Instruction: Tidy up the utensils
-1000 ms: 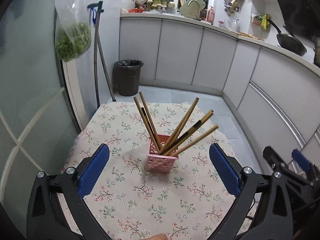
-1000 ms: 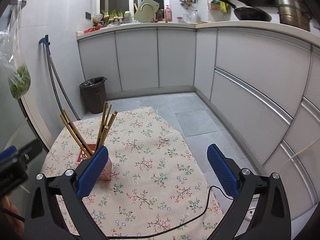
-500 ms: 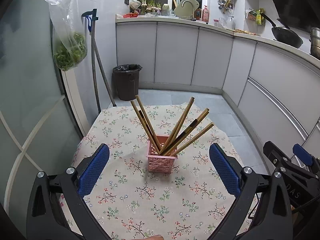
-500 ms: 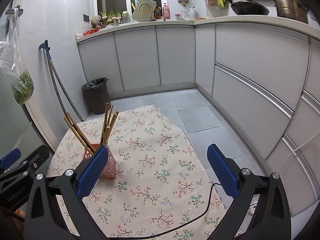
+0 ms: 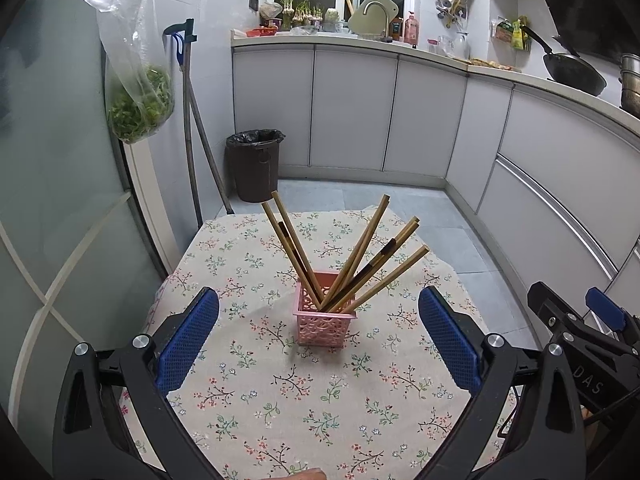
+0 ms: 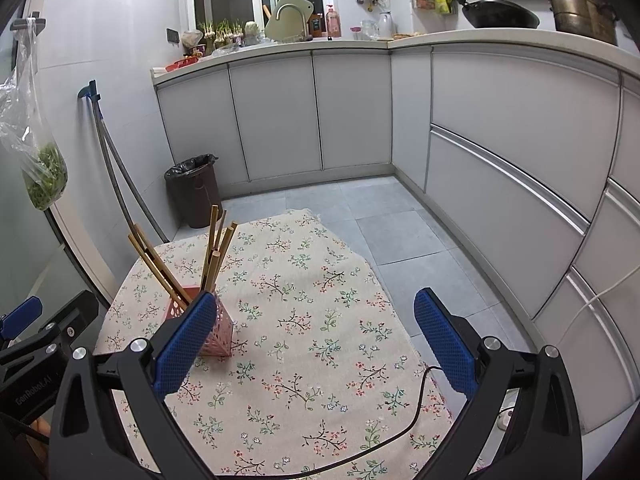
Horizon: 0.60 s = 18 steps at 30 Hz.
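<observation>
Pink openwork plastic basket [image 5: 326, 315]: pale pink, lattice cut-out pattern on its walls. Wooden chopsticks [image 5: 362, 261]: tan to golden brown; at least 2 carry dark brown-black sections.

Cream floral tablecloth [image 5: 304, 392]: beige ground, scattered sprigs with dark brown twigs, green leaves, small red, pink and blue flowers.

Left gripper [image 5: 318, 338] and right gripper [image 6: 316, 346]: black frames, silver screws, royal-blue pads with fine mesh texture.

Dark brown round bin [image 5: 254, 165]: black liner. Clear hanging plastic bag [image 5: 136, 80]: green leaves inside. Kitchen cabinets [image 6: 276, 116]: pale grey. Floor tiles [image 6: 384, 220]: grey-blue.
</observation>
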Each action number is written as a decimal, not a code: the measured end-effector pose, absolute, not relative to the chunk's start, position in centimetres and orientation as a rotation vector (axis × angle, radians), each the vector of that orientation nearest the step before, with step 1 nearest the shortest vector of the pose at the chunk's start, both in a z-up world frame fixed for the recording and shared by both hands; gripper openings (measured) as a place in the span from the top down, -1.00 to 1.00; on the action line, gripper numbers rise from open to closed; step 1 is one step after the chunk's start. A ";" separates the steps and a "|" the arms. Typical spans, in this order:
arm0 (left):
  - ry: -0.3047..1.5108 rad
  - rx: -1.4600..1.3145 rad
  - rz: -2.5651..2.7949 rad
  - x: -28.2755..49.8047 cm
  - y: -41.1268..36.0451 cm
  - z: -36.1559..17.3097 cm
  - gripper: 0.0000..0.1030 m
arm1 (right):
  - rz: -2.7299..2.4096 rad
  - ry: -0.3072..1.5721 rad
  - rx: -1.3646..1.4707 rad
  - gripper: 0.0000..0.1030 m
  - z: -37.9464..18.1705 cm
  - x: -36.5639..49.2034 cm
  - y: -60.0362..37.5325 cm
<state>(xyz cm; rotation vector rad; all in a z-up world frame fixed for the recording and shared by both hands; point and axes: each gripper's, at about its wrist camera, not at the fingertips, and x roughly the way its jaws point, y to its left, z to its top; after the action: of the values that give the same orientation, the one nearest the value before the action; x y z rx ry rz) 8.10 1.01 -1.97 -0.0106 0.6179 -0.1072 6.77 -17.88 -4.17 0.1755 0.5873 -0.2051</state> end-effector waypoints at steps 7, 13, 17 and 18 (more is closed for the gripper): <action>0.622 -0.011 -0.108 8.2 1.1 -2.0 -0.86 | -0.201 0.591 0.182 -0.87 -4.2 6.9 -18.0; 0.621 -0.011 -0.106 8.2 1.1 -2.0 -0.86 | -0.198 0.596 0.185 -0.87 -4.3 6.9 -18.0; 0.621 -0.013 -0.105 8.2 1.1 -2.0 -0.86 | -0.195 0.597 0.183 -0.87 -4.3 6.9 -17.9; 0.622 -0.013 -0.106 8.3 1.1 -2.0 -0.86 | -0.195 0.598 0.184 -0.87 -4.3 6.9 -17.9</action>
<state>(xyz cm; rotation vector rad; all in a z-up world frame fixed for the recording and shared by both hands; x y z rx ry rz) 8.25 1.11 -1.99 -0.0127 0.6222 -0.1056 6.89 -17.93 -4.34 0.1836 0.5982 -0.1950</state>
